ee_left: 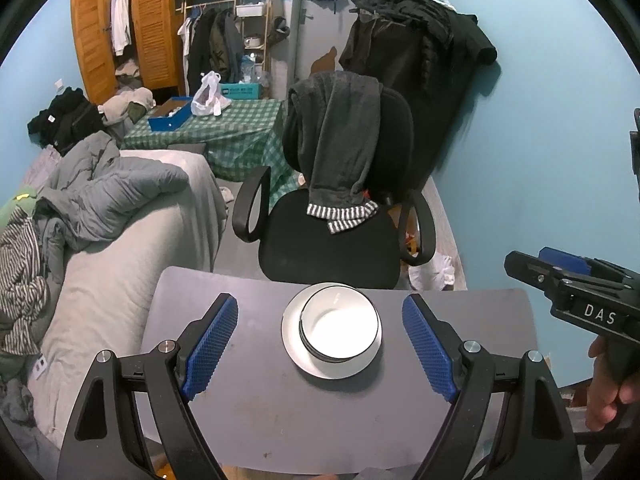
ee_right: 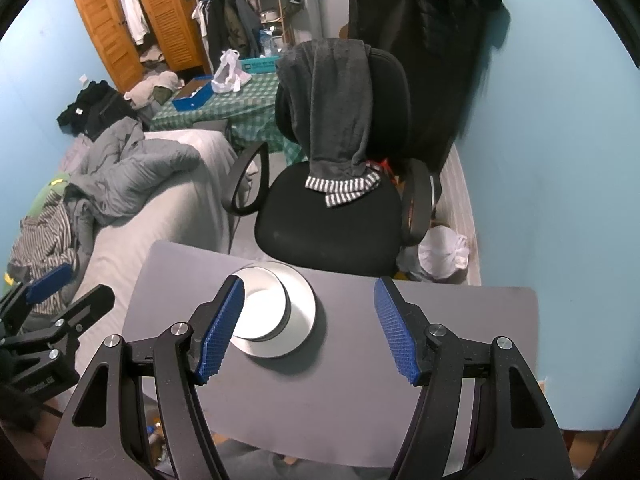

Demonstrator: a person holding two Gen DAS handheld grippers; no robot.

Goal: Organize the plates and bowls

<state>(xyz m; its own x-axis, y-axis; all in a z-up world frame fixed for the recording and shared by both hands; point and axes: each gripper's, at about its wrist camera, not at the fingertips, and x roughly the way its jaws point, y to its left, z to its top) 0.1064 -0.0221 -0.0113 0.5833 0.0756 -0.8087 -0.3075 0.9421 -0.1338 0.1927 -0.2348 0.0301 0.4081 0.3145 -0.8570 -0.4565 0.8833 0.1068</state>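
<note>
A stack of white bowls with dark rims (ee_left: 340,326) sits on a white plate (ee_left: 298,354) near the far edge of the small grey table (ee_left: 260,408). My left gripper (ee_left: 320,344) is open and empty above the table, its blue pads on either side of the stack. In the right wrist view the bowls (ee_right: 264,304) on the plate (ee_right: 298,316) lie left of centre, partly behind my left blue pad. My right gripper (ee_right: 308,328) is open and empty, to the right of the stack. It also shows at the right edge of the left wrist view (ee_left: 568,280).
A black office chair (ee_left: 336,236) draped with a grey garment stands just beyond the table. A bed with grey bedding (ee_left: 116,216) is to the left. A blue wall (ee_left: 560,160) is to the right. A white bag (ee_right: 444,252) lies on the floor by the chair.
</note>
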